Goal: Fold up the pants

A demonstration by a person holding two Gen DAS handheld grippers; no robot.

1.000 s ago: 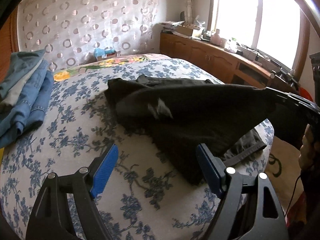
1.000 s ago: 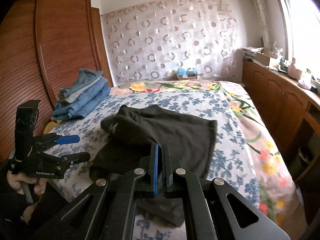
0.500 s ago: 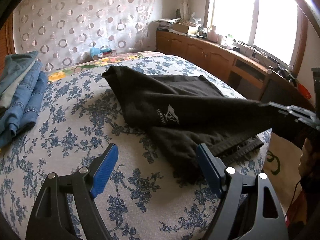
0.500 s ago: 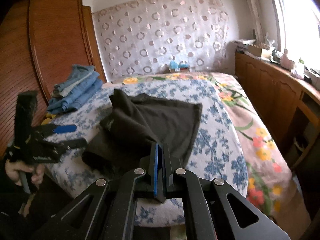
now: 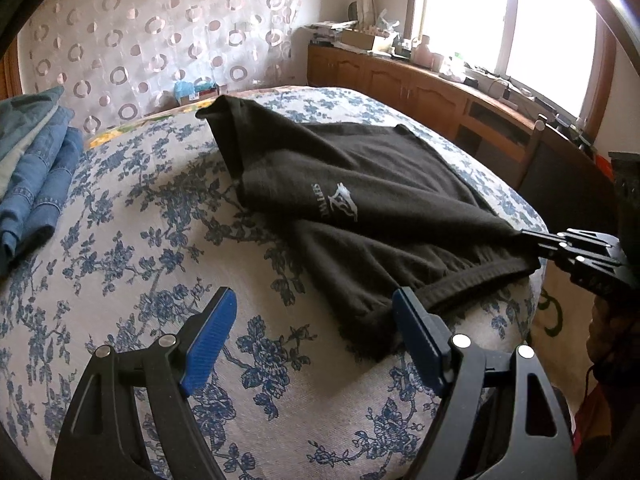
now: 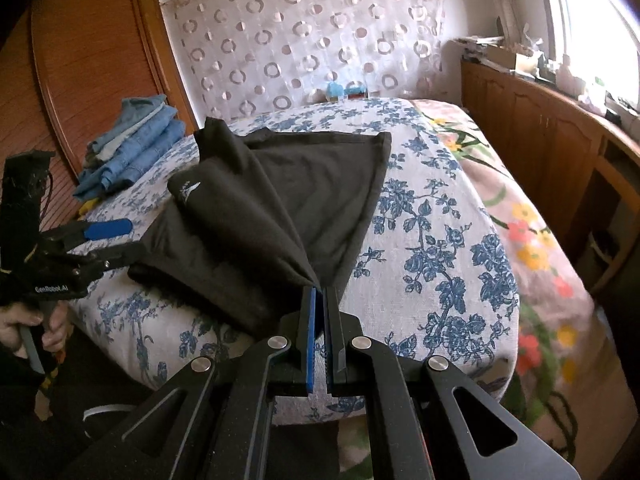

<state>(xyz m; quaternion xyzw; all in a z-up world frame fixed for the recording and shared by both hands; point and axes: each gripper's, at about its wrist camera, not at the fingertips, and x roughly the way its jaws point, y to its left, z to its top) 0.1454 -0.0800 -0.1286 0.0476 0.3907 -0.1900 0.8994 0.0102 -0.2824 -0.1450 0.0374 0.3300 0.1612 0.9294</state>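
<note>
Black pants (image 5: 360,200) with a white logo lie crumpled on the blue-flowered bed; they also show in the right wrist view (image 6: 272,200). My right gripper (image 6: 320,292) is shut on a corner of the pants near the waistband and pulls the cloth taut toward the bed's foot edge; it also shows at the right of the left wrist view (image 5: 532,246). My left gripper (image 5: 312,320) is open and empty, just above the bed, with its right finger beside the pants' near edge. It also shows in the right wrist view (image 6: 112,240).
A stack of folded blue jeans (image 5: 32,168) lies at the bed's left side, also in the right wrist view (image 6: 132,148). A wooden cabinet (image 5: 440,88) with clutter runs under the window on the right. A wooden wardrobe (image 6: 88,72) stands left.
My right gripper has pulled the pants toward the foot of the bed and lower, stretching the cloth out. The logo has turned face up. My left gripper has stayed open.
</note>
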